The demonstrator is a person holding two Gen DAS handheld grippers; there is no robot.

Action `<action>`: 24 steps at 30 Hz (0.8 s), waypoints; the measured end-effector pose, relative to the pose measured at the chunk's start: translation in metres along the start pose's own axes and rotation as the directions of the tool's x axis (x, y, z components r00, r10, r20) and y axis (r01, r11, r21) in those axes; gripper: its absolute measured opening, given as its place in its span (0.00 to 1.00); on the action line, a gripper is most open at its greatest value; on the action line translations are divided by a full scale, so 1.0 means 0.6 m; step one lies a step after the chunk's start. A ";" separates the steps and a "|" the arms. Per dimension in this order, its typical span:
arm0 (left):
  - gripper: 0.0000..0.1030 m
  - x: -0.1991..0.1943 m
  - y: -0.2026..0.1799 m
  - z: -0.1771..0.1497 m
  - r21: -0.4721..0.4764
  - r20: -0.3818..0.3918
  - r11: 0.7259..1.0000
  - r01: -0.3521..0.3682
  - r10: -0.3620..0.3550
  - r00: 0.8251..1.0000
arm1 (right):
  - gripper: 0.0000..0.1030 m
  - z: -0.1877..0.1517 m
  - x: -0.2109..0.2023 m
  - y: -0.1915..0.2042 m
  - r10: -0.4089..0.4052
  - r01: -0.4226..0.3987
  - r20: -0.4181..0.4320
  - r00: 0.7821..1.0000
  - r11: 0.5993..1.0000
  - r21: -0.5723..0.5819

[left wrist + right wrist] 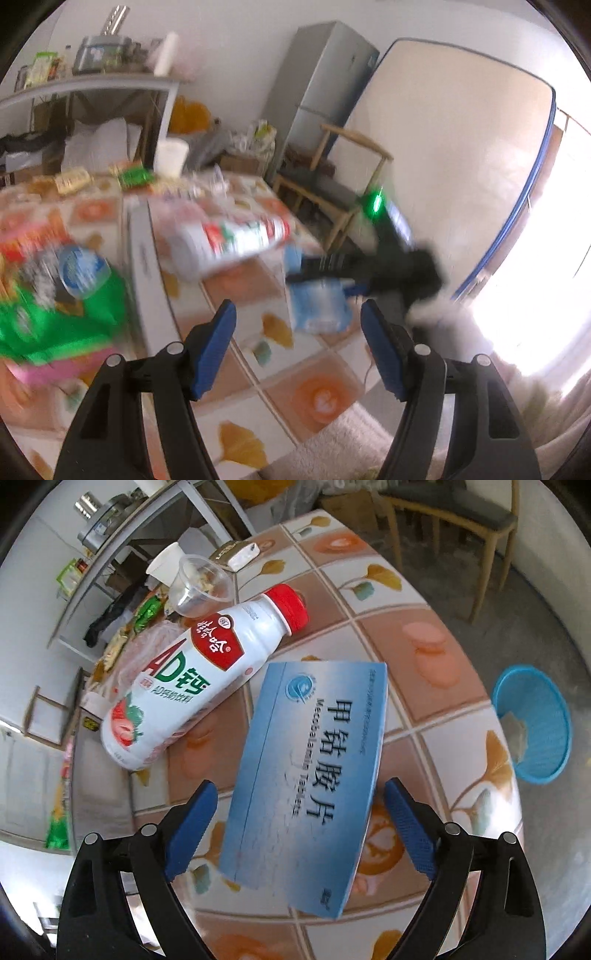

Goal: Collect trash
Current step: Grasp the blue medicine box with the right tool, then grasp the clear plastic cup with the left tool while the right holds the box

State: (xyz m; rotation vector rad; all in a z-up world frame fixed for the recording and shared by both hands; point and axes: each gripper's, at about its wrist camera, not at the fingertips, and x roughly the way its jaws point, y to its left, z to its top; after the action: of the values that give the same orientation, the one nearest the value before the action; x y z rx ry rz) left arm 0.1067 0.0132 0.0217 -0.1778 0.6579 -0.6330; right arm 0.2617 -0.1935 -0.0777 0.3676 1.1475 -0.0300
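A blue medicine box [306, 775] lies flat on the patterned table [424, 646], between the fingers of my right gripper [301, 794]. The jaws stand open and a gap shows on each side of the box. Beside the box, a white drink bottle [192, 686] with a red cap lies on its side. The left wrist view is blurred: my left gripper [295, 314] hangs open and empty above the table. Beyond it are the blue box [317, 306], the right gripper [314, 273] over the box, and the bottle [229, 240].
A blue basket [532, 723] with a scrap inside stands on the floor to the right of the table. A clear plastic cup [201, 587], a paper cup [166, 563] and a small white box [242, 554] sit behind the bottle. Green packaging [66, 314] lies at left. A wooden chair [332, 184] is beyond the table.
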 end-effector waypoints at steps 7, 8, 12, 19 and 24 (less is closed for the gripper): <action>0.67 -0.008 0.055 0.175 -0.075 -0.059 0.997 -0.018 0.014 0.998 | 0.84 -0.013 0.006 0.011 -0.063 0.069 0.054 0.997 0.989 -0.134; 0.67 0.004 0.062 0.202 -0.084 -0.086 0.996 -0.005 -0.003 0.996 | 0.83 -0.014 0.006 0.012 -0.058 0.066 0.057 0.997 0.986 -0.150; 0.67 0.093 0.078 0.280 -0.094 -0.183 0.996 0.007 -0.024 0.983 | 0.81 -0.026 -0.002 0.008 -0.014 0.029 0.062 0.998 0.968 -0.250; 0.67 0.319 0.118 0.350 0.009 -0.366 0.977 -0.214 0.202 0.908 | 0.81 -0.034 -0.015 -0.016 0.023 -0.002 0.082 0.996 0.968 -0.249; 0.67 0.427 0.157 0.356 0.039 -0.432 0.955 -0.294 0.281 0.857 | 0.80 -0.032 -0.019 -0.025 0.060 -0.038 0.096 0.994 0.976 -0.214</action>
State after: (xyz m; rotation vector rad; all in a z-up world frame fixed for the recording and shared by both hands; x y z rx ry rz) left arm 0.4419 -0.0739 0.0247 0.0416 1.1041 -0.3708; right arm 0.2367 -0.2036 -0.0783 0.2027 1.0293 0.1154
